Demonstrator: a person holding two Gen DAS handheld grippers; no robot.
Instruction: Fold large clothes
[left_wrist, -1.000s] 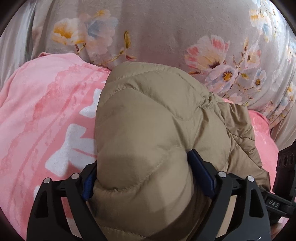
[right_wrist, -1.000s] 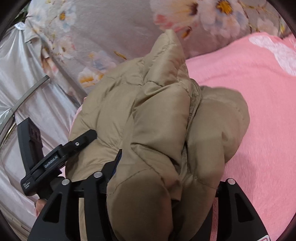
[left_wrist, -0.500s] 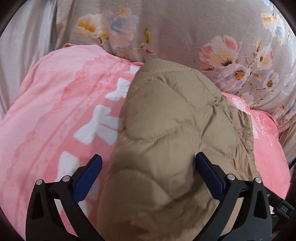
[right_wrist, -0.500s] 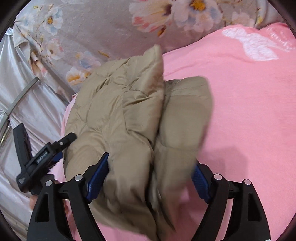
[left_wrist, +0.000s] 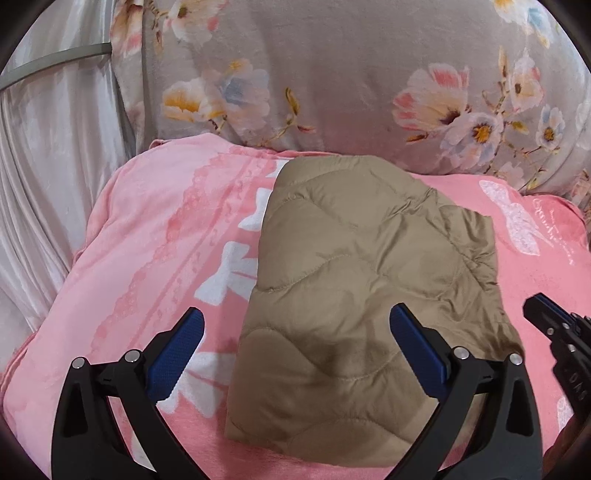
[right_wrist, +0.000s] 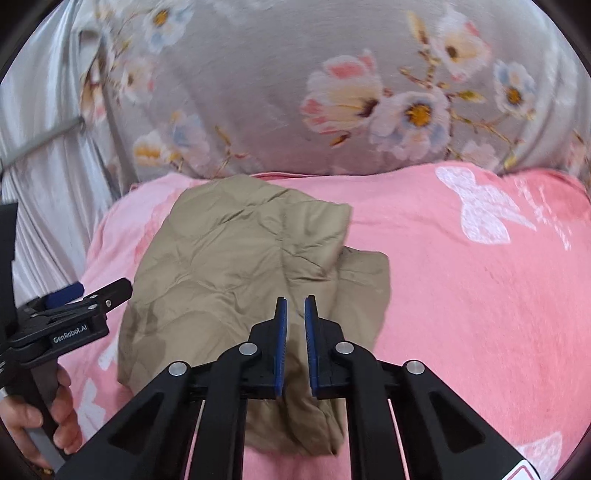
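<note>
A tan quilted jacket (left_wrist: 362, 280) lies folded into a compact bundle on the pink blanket (left_wrist: 155, 236). My left gripper (left_wrist: 295, 314) hovers above its near end, open wide, with no pad touching the fabric. The right wrist view shows the same jacket (right_wrist: 229, 258) with a loose flap on its right side. My right gripper (right_wrist: 294, 299) is above the jacket's near right part. Its jaws are closing and stand almost together with nothing between them. The left gripper (right_wrist: 92, 295) also shows at the left edge of that view, held by a hand (right_wrist: 40, 413).
A grey floral quilt (left_wrist: 351, 74) is bunched up behind the blanket. A pale satin curtain with a metal rail (left_wrist: 55, 62) hangs on the left. The right gripper's tip (left_wrist: 543, 310) pokes in at the right edge of the left wrist view. Bare pink blanket (right_wrist: 480, 295) spreads to the jacket's right.
Both grippers let go of the jacket and rose away from it. The jacket dropped flat onto the blanket. The left jaws widened, while the right jaws opened and then came nearly together.
</note>
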